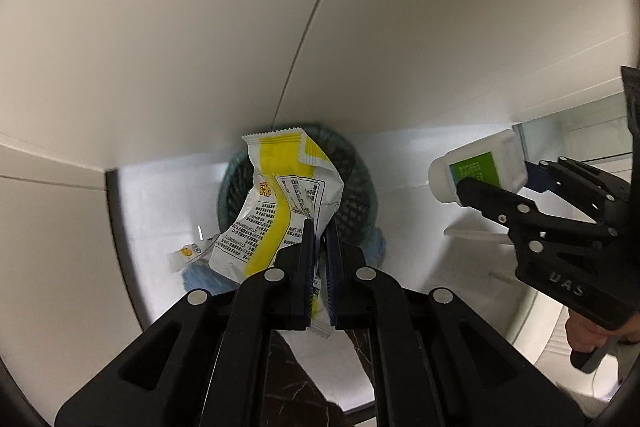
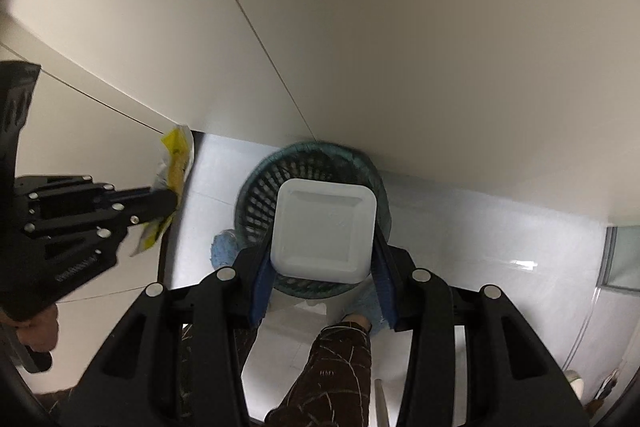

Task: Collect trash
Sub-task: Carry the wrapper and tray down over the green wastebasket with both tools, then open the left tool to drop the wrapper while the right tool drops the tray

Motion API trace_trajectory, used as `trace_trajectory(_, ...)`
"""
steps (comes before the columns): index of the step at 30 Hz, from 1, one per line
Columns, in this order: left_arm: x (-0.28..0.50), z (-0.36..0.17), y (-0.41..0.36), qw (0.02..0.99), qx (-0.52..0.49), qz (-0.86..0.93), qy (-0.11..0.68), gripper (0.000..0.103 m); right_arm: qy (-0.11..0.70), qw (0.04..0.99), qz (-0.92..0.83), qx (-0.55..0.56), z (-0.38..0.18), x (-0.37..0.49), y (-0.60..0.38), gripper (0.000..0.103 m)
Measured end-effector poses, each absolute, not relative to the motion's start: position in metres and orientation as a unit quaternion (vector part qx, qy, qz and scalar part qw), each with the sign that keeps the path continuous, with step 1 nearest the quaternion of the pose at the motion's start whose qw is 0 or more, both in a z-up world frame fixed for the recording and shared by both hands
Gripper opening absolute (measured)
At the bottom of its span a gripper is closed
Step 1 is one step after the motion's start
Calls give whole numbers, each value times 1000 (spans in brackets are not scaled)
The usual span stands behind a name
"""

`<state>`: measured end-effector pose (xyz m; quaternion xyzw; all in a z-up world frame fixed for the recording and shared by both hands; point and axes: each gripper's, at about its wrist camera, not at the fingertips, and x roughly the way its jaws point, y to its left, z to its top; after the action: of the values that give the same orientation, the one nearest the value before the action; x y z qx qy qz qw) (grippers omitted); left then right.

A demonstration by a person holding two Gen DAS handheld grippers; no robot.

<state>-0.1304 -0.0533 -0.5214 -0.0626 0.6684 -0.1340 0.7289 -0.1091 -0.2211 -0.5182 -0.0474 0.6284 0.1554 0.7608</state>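
My left gripper [image 1: 319,227] is shut on a crumpled white and yellow snack wrapper [image 1: 280,195], held above a dark green mesh trash basket [image 1: 360,187] on the floor. My right gripper [image 2: 322,227] is shut on a white square bottle [image 2: 324,229], seen bottom-on, directly above the same basket [image 2: 256,187]. In the left wrist view the bottle [image 1: 476,167] shows a green label and the right gripper [image 1: 492,183] comes in from the right. In the right wrist view the left gripper [image 2: 172,201] holds the wrapper [image 2: 174,163] at the left.
A small wrapper scrap [image 1: 192,251] lies on the white floor left of the basket. Blue slippers [image 2: 224,247] stand by the basket, with a patterned trouser leg [image 2: 336,367] below. A white wall [image 1: 200,27] rises right behind the basket. A glass panel [image 2: 624,255] stands at the right.
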Motion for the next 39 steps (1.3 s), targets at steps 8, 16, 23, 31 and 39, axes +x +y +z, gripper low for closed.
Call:
trace_trajectory(8,-117,-591,-62,713,-51,-140,685,5,639,753,151,-45,-575,-96,-224,41)
trace_trajectory(16,-105,-615,-72,702,-60,-135,696,13,650,744,145,-48,-581,-99,-222,41)
trace_trajectory(23,-113,-608,-65,709,-66,-129,690,47,649,743,155,-52,-578,-100,-215,41)
trace_trajectory(31,-119,-595,-49,724,-65,-107,678,71,646,745,158,-49,-574,-99,-204,41)
trace_trajectory(39,-118,-582,-26,751,-44,-61,656,97,648,743,160,-41,-582,-97,-190,41)
